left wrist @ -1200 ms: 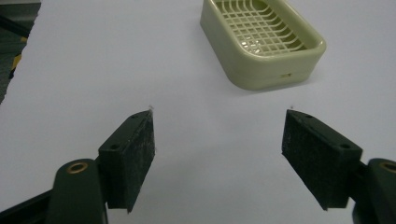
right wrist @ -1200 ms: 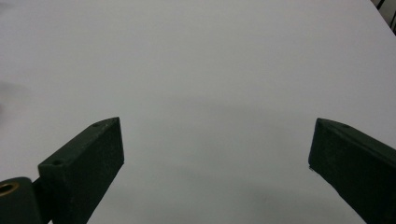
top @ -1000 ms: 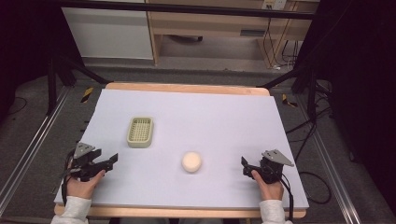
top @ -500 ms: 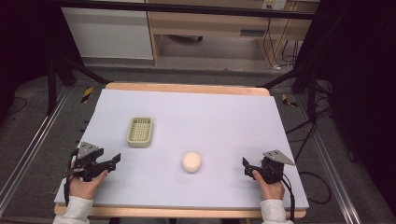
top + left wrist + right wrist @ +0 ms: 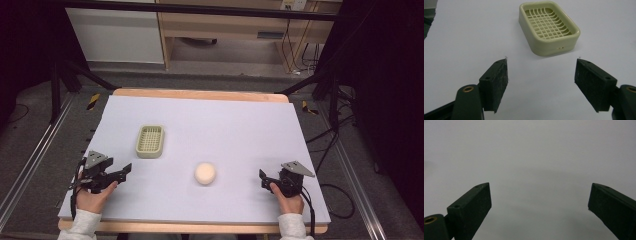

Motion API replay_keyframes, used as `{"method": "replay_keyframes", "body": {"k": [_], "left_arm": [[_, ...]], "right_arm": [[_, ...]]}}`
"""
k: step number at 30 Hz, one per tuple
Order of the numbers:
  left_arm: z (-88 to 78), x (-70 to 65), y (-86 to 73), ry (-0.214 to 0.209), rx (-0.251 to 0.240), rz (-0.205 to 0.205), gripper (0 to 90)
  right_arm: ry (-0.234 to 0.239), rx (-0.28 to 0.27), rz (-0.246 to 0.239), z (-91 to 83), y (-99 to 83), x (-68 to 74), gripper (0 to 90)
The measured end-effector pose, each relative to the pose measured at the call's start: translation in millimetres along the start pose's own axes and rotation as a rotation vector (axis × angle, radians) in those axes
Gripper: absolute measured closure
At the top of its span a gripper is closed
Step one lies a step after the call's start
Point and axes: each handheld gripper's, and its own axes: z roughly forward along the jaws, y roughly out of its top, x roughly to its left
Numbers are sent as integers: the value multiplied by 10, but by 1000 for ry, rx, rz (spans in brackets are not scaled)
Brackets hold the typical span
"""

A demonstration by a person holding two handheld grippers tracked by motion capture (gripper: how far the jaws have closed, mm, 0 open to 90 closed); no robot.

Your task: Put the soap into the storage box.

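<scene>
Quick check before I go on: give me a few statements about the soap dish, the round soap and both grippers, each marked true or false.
1. The soap dish is empty. True.
2. The round soap lies inside the dish. False: it lies on the bare table, apart from the dish and nearer the person.
3. The left gripper is open with nothing between its jaws. True: they have just been opening, and the dish lies ahead of them, untouched.
4. The right gripper is clamped on the soap. False: its jaws stand apart over bare table.
5. The dish stands closer to the right gripper than to the left. False: it is on the left side, near the left gripper.
</scene>
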Motion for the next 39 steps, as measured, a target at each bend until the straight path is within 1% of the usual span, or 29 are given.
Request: {"method": "replay_keyframes", "body": {"k": [6, 7, 8, 9, 18, 23, 29, 31, 36, 38, 39], "left_arm": [[28, -53, 23, -6, 4, 11, 259], [44, -79, 41, -19, 9, 16, 258], [44, -79, 41, -19, 9, 16, 256], [55, -111, 58, -22, 10, 29, 254], [84, -230, 117, -44, 13, 60, 251], [73, -295, 180, -52, 4, 78, 246], [79, -352, 222, -63, -3, 79, 240], [84, -384, 252, -72, -2, 89, 239], [94, -420, 291, -79, -7, 90, 236], [111, -456, 315, -86, -10, 90, 234], [112, -468, 325, -88, -8, 100, 233]], "right_arm": [[-1, 2, 2, 3, 0, -3, 53], [-1, 1, 2, 3, -1, -2, 53], [-1, 1, 2, 3, -1, -2, 53], [-3, 2, 1, 4, -1, -1, 53], [-10, 4, 3, 5, -2, 5, 53], [-9, 4, 4, 6, -2, 2, 52], [-9, 3, 5, 4, -2, 4, 52], [-10, 2, 4, 3, -3, 4, 52], [-8, 0, 3, 3, -3, 2, 52], [-8, 0, 2, 4, -4, 3, 52], [-9, 0, 2, 4, -4, 3, 52]]}}
